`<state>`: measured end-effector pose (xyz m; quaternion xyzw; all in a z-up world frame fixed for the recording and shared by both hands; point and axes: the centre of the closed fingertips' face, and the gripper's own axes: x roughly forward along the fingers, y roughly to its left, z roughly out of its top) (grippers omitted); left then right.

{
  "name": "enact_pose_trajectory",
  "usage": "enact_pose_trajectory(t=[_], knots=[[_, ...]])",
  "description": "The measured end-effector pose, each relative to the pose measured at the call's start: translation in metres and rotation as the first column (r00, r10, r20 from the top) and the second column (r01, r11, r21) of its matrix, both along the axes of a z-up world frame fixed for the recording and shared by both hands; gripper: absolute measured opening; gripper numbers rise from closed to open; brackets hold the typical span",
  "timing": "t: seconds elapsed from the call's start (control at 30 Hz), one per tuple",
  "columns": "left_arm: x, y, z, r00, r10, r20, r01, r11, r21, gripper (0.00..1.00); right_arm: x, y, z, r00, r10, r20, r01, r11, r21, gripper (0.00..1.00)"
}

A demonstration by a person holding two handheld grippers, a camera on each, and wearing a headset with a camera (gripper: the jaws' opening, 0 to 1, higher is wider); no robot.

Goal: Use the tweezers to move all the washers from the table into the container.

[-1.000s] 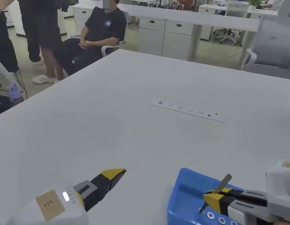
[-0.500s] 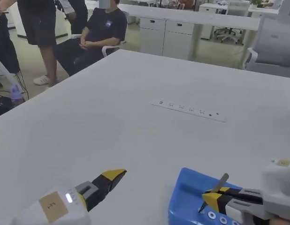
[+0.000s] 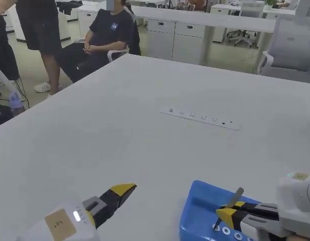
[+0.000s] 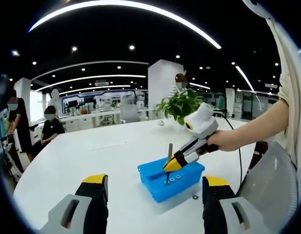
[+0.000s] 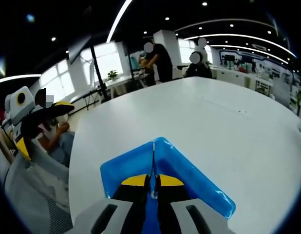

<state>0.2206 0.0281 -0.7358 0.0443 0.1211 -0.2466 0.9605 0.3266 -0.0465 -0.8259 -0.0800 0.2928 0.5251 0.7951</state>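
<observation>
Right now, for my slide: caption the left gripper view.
Right gripper holds tweezers tip-down in the blue container among washers; one washer lies on the table.

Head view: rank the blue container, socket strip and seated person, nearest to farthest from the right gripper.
1. Blue container, directly under the right gripper, bottom right.
2. Socket strip, mid-table, beyond it.
3. Seated person, past the table's far left edge.
</observation>
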Motion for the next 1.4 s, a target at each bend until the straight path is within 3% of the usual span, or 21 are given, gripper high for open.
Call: enact_pose_trajectory(t=[0.3,0.57,0.87,1.13,1.4], knots=[[0.000,0.002,0.001,1.000,0.010,0.001,-0.010,1.000,-0.016,0.80,-0.002,-0.004,0.012,1.000,-0.021,0.008,0.021,0.999,0.041,0.03],[0.000,-0.001,0.001,1.000,0.003,-0.002,-0.003,1.000,-0.020,0.80,-0.012,-0.007,0.037,0.999,-0.033,0.019,0.030,0.992,0.121,0.03],[0.001,-0.001,0.001,1.000,0.004,-0.003,-0.004,1.000,-0.025,0.80,-0.026,-0.005,0.057,0.999,-0.020,0.032,0.014,0.985,0.172,0.03],[0.000,-0.002,0.001,1.000,0.002,-0.003,-0.002,1.000,-0.020,0.80,-0.036,0.001,0.060,1.000,-0.010,0.024,0.005,0.979,0.202,0.03],[-0.001,-0.001,0.001,1.000,0.001,-0.001,-0.001,1.000,-0.020,0.80,-0.059,0.014,0.055,0.999,0.035,0.003,-0.035,0.976,0.217,0.03]])
